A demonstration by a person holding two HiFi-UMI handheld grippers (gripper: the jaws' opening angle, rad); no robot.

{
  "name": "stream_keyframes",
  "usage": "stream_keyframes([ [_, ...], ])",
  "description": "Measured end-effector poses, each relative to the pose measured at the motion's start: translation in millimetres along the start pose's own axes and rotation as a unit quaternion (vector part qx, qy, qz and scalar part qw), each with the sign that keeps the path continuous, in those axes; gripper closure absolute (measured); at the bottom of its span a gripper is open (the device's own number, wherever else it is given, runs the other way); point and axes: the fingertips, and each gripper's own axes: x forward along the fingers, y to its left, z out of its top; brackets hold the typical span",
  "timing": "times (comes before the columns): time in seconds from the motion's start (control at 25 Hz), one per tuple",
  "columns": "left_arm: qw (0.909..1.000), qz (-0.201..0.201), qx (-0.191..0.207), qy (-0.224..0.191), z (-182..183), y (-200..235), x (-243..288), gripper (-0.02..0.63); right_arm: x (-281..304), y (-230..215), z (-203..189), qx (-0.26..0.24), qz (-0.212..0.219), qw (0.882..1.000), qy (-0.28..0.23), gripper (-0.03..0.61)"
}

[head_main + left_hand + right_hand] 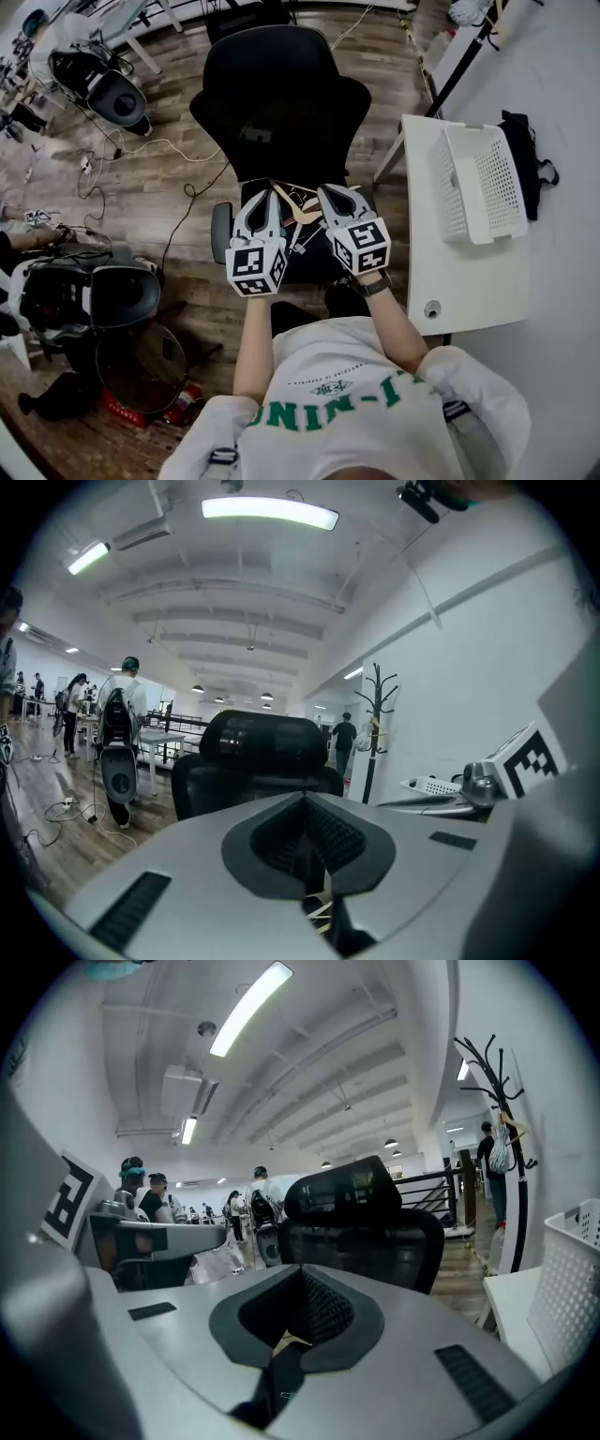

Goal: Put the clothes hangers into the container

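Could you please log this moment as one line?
left gripper: shut | right gripper: shut | hangers: on chair seat | basket: on table

A wood-plank floor [187, 94] is noted, crossed by loose cables [159, 143]. A black office chair [281, 103] is placed beside a white table [469, 281]. A white wall [487, 667], a coat stand [377, 714] and lit ceiling strip lights [270, 511] are recorded.

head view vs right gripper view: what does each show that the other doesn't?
Head view only: wooden hangers on the black chair seat (the other gives at most a tan sliver), black bag beside the white basket, the person's white shirt. Right gripper view only: coat stand, people in the background, ceiling lights. Both: that chair, that basket, white table.
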Motion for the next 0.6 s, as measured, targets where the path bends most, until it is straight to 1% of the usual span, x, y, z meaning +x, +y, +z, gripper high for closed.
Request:
stream_keyframes([
  [0.12,0.9996,-0.006,-0.008,0.026,-25,16,27,0.597,30,-22,-20,0.01,-0.007,1.0,0.029,0.561],
  [0.2,0.999,-0.013,-0.015,0.041,-42,27,43,0.597,48,-28,-38,0.01,-0.004,0.999,0.053,0.561],
  [0.28,0.9981,-0.027,-0.021,0.052,-55,41,60,0.597,67,-30,-55,0.013,-0.009,0.997,0.073,0.561],
  [0.36,0.9967,-0.048,-0.024,0.062,-66,55,74,0.597,84,-31,-73,0.024,-0.024,0.996,0.088,0.561],
  [0.48,0.9931,-0.08,-0.027,0.081,-86,71,91,0.597,107,-31,-104,0.055,-0.038,0.993,0.1,0.561],
  [0.6,0.9889,-0.099,-0.035,0.105,-112,88,104,0.597,129,-26,-146,0.09,-0.031,0.988,0.125,0.561],
])
